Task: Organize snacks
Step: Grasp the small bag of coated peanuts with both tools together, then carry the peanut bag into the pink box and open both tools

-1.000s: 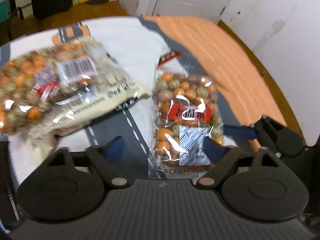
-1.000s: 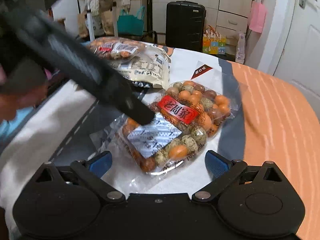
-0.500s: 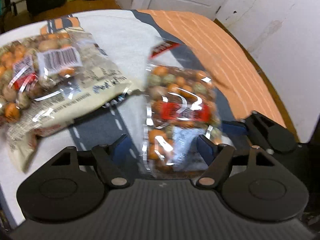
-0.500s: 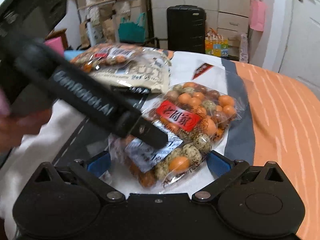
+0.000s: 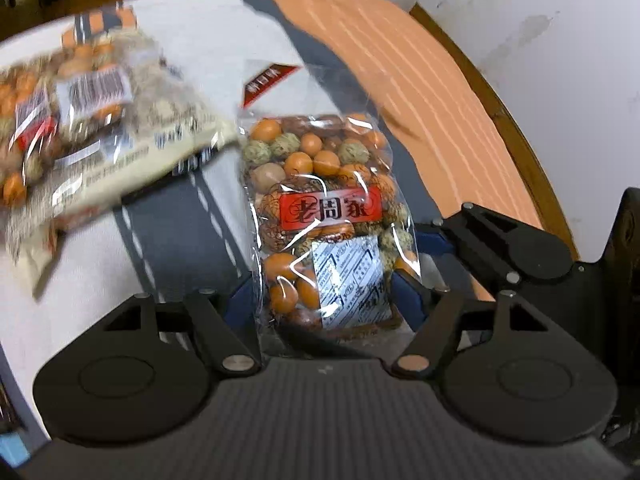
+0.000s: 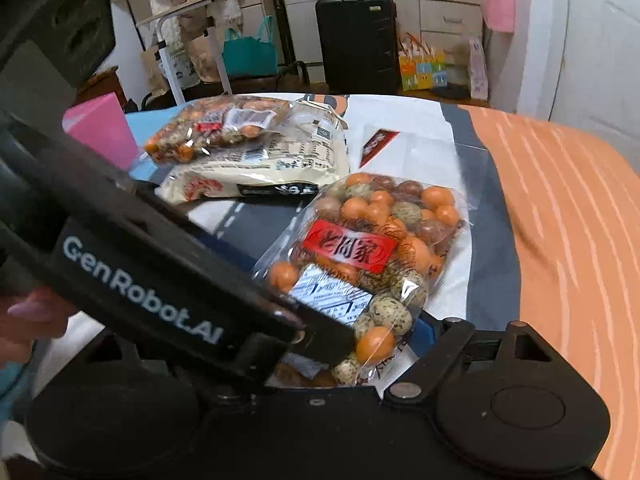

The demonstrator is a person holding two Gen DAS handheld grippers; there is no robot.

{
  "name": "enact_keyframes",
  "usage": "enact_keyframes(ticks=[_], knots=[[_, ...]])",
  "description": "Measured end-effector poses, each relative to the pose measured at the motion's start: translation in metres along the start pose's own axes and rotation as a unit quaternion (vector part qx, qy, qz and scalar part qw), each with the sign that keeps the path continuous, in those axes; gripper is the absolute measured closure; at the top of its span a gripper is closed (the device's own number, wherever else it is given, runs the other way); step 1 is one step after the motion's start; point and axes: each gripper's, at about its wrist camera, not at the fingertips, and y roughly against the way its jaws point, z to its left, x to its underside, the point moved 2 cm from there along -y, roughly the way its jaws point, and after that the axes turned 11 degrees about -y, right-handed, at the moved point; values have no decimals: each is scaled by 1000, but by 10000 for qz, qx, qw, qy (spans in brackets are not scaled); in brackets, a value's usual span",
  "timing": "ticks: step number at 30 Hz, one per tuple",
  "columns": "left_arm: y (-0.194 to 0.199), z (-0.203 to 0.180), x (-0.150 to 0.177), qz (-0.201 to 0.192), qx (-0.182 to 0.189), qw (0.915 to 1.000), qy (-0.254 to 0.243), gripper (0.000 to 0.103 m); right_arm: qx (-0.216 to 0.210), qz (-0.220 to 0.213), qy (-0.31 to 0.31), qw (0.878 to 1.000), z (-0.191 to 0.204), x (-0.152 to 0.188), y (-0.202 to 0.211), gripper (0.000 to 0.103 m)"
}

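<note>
A clear bag of coated nuts with a red label [image 5: 328,216] is pinched at its near end between the blue pads of my left gripper [image 5: 324,300]. The same bag [image 6: 372,248] shows in the right wrist view, with the left gripper's black body lying across it. My right gripper [image 6: 340,344] sits under the bag's near end; its left finger is hidden, so its state is unclear. A second nut bag [image 5: 44,112] lies on a cream snack bag [image 5: 132,160] to the left.
The table has a white, grey and orange cloth [image 5: 384,64]. A white wall [image 5: 560,48] is close on the right. A pink box [image 6: 100,132] stands at the table's left edge. A black suitcase [image 6: 356,40] and shelves stand beyond the table.
My left gripper has closed in on the near end of the nut bag and lifted it slightly. The right gripper has moved in under the bag.
</note>
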Motion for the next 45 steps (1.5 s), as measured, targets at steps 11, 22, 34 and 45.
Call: enact_keyframes(ticks=[11, 22, 34, 45], knots=[[49, 0, 18, 288, 146, 9986, 415, 32, -275, 243, -311, 9988, 28, 4, 37, 29], [102, 6, 39, 94, 150, 9966, 802, 32, -354, 186, -51, 9992, 65, 5, 69, 36], [174, 11, 94, -249, -309, 9916, 1227, 32, -813, 191, 479, 9954, 138, 2, 93, 37], [271, 68, 132, -1013, -943, 9735, 1818, 31, -1483, -119, 1212, 9814, 239, -38, 88, 37]])
